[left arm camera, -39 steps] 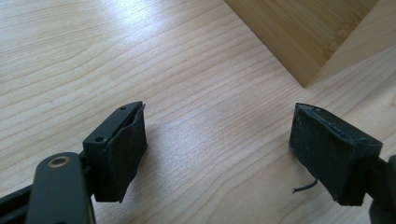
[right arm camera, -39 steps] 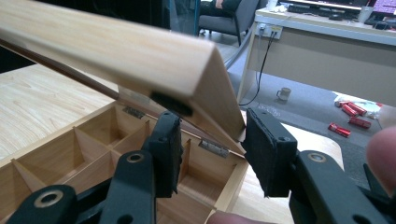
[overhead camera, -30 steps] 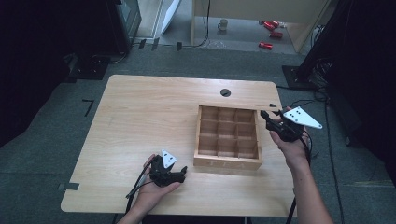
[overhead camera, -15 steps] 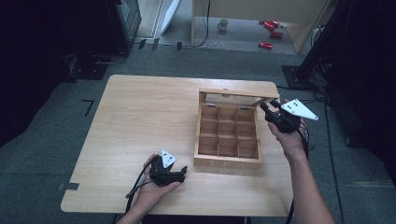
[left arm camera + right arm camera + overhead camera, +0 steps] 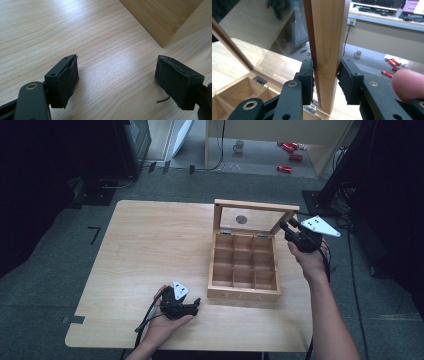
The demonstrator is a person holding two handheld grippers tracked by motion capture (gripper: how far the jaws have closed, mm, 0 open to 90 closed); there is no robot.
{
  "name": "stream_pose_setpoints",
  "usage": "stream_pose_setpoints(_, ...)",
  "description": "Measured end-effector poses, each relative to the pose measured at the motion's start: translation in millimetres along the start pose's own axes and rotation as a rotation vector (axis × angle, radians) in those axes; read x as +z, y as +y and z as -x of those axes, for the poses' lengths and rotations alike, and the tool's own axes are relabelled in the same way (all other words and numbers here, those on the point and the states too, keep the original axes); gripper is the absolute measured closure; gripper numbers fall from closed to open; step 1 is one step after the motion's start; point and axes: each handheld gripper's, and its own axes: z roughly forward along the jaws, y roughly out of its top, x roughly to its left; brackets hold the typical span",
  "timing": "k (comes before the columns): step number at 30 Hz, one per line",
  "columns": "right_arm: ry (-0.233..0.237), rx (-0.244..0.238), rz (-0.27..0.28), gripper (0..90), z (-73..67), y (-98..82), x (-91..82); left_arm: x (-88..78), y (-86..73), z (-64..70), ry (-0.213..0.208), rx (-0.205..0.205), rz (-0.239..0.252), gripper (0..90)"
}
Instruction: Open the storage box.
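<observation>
A wooden box [image 5: 243, 293] with several compartments stands on the right half of the table. Its glass-paned lid [image 5: 252, 206] stands raised, nearly upright, on its rear hinges. My right gripper [image 5: 286, 226] is shut on the lid's right frame rail [image 5: 327, 30]; its jaws have just been closing, and both pads press the wood between them [image 5: 325, 67]. My left gripper [image 5: 192, 306] rests open near the table's front edge, just left of the box's front corner [image 5: 160, 17], with nothing between its jaws [image 5: 117, 62].
The light wooden table [image 5: 150, 245] stretches bare to the left of the box. A round cable hole [image 5: 241, 219] shows through the lid's glass. On the floor beyond the table are a mug [image 5: 239, 145] and red cans [image 5: 290, 150].
The lid has swung up from lying flat on the box to nearly upright. My right gripper has moved up and back with the lid's rail. The left gripper has stayed put.
</observation>
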Motion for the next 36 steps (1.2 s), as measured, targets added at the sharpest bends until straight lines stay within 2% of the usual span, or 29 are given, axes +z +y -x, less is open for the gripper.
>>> stream_pose_setpoints(3, -0.008, 0.022, -0.015, 66.4, 2.1, 5.1, 5.4, -0.1, -0.1, 0.1, 0.0, 0.0, 0.0, 19.9)
stream_pose_setpoints(11, 0.02, 0.038, -0.05, 66.6, 13.3, 16.1, 18.8, -0.2, -0.2, 0.3, 0.0, 0.0, 0.001, 20.1)
stream_pose_setpoints(16, 0.02, 0.066, -0.055, 66.6, 18.0, 19.5, 27.3, -0.5, -0.4, 0.0, -0.001, -0.002, 0.001, 20.4)
stream_pose_setpoints(28, -0.034, 0.133, -0.064, 66.7, 21.8, 24.7, 50.2, -0.9, -1.0, 0.5, -0.003, -0.008, 0.005, 20.8)
stream_pose_setpoints(36, -0.041, 0.179, -0.077, 66.7, 27.9, 26.9, 65.2, -1.0, -1.0, 0.1, -0.004, -0.006, 0.005, 20.8)
